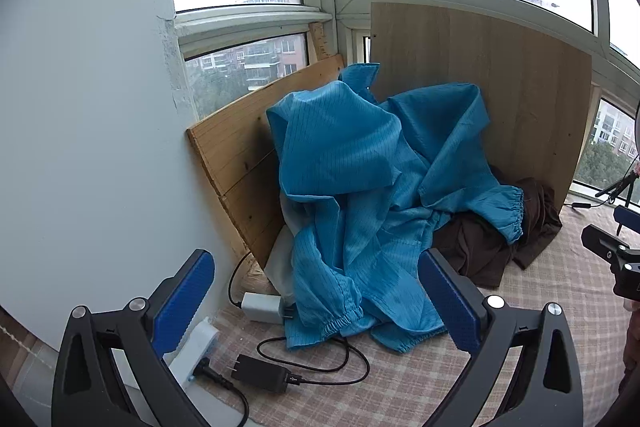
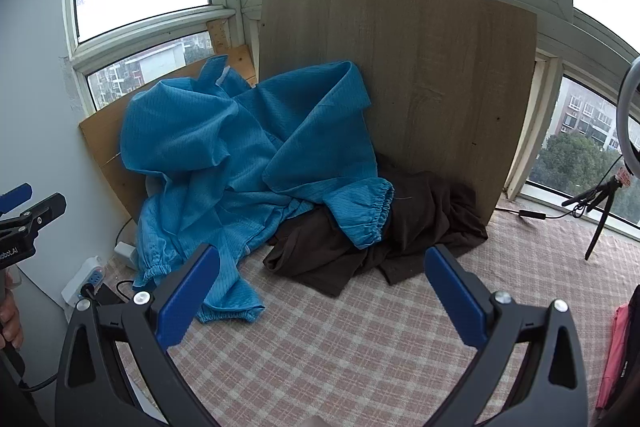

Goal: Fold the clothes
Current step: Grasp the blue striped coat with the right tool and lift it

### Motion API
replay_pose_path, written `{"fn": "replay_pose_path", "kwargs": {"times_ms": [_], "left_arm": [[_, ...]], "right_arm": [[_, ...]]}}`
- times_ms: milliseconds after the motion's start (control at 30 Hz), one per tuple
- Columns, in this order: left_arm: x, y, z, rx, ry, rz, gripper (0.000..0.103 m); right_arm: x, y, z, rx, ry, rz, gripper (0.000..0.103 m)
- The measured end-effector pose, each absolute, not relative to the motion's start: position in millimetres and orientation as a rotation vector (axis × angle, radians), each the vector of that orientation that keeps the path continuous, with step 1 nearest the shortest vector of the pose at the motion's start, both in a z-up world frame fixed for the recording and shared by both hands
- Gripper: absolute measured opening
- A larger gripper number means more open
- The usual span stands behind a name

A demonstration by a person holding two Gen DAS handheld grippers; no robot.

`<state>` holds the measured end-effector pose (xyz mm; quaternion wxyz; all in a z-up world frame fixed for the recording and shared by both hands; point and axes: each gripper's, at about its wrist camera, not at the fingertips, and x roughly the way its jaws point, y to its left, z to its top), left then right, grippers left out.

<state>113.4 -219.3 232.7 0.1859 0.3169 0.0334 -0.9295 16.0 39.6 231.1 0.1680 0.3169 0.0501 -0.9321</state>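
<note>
Cables and a black adapter (image 1: 262, 373) lie far left by the wall. Crumpled blue pinstriped garment (image 1: 352, 195), shiny with elastic cuffs, is heaped against wooden boards (image 2: 400, 75), overlapping a matte brown garment (image 2: 360, 239) on checked cloth (image 2: 340, 339). Left tool (image 1: 316, 311) and right tool (image 2: 322, 295) gape wide, empty.

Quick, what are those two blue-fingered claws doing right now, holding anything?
Left gripper: open, holding nothing, facing the crumpled blue striped garment.
Right gripper: open, holding nothing, above the pink checked cloth surface.
</note>
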Motion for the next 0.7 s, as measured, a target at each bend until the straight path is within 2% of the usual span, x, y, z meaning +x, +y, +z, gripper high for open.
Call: {"fn": "replay_pose_path", "kwargs": {"times_ms": [200,567,700], "left_arm": [[107.6,-257.9,202.9,0.970,0.162,-2.590,0.102],[98.7,-304.4,177.1,1.014,0.278,-2.545,0.102],[96.2,-312.3,170.3,1.026,0.299,-2.525,0.102]], "right_arm": [[-12.0,-21.2,221.7,0.842,0.238,-2.606,0.103],[-126.3,-183.5,224.2,0.739,0.357,-2.410,0.103],[-134.0,-237.7,229.0,0.626,0.484,-2.304,0.103]]}}
